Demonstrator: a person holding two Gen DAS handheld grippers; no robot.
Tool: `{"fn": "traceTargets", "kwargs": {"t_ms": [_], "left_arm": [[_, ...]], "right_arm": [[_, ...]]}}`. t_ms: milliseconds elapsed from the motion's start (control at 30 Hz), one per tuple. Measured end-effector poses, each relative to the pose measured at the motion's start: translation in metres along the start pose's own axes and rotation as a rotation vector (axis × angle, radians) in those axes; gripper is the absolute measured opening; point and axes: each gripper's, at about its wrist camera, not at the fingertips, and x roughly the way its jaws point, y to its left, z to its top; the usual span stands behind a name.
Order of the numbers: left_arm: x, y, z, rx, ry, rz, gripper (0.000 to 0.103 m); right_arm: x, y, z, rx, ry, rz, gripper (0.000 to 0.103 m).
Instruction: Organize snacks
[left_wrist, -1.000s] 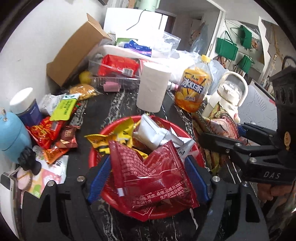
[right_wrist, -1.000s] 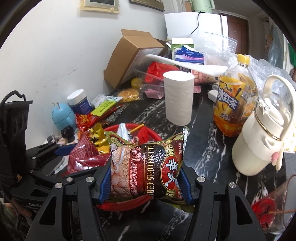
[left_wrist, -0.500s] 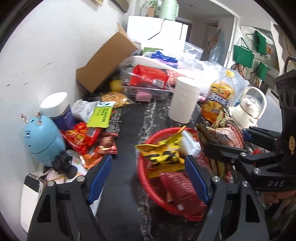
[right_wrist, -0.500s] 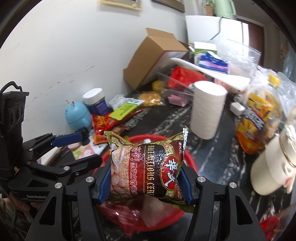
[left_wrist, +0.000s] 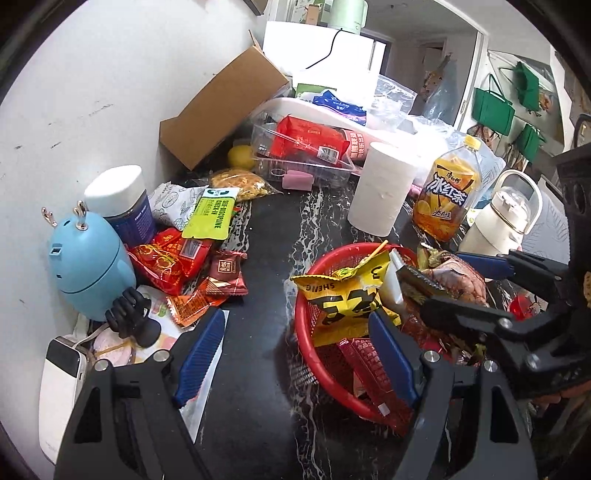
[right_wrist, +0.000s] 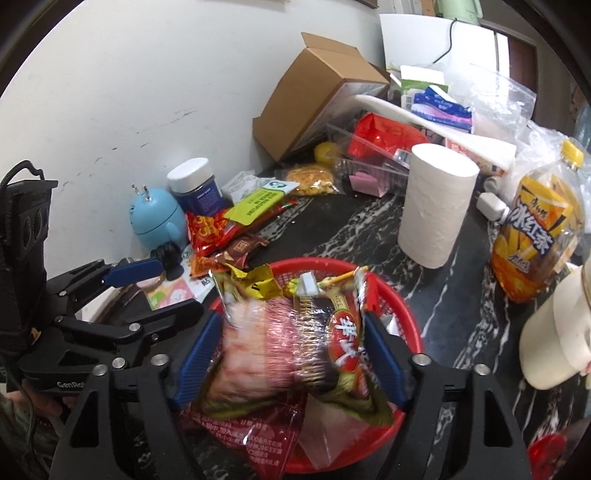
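right tongs (right_wrist: 290, 354) opening, cereal packet (right_wrist: 295, 336) between, over red basket (right_wrist: 406, 314)

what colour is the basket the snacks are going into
Red, the basket shows best in the right wrist view.

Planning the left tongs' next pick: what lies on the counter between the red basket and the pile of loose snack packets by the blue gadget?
In the left wrist view, only bare black marbled counter separates the red basket from the loose snack packets.
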Motion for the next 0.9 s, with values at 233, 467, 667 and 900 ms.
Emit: {"fn": "traceTargets", "kwargs": {"t_ms": [233, 467, 667, 900], "left_arm": [[-0.006, -0.002, 0.001, 0.002, -0.009, -0.003, 0.079], [-0.012, -0.008, 0.001, 0.011, -0.006, -0.011, 0.079], [-0.032, -0.02, 0.002, 0.041, -0.037, 0.001, 0.079], [-0.063, -0.039, 0.002, 0.079, -0.085, 0.007, 0.079]], "right_arm": [[-0.016, 0.007, -0.002, -0.027, -0.053, -0.007, 0.085], [-0.03, 0.011, -0.002, -0.03, -0.075, -0.032, 0.084], [-0.046, 0.012, -0.007, -0.011, -0.101, -0.056, 0.084], [-0.078, 0.017, -0.016, 0.006, -0.156, -0.081, 0.084]]}}
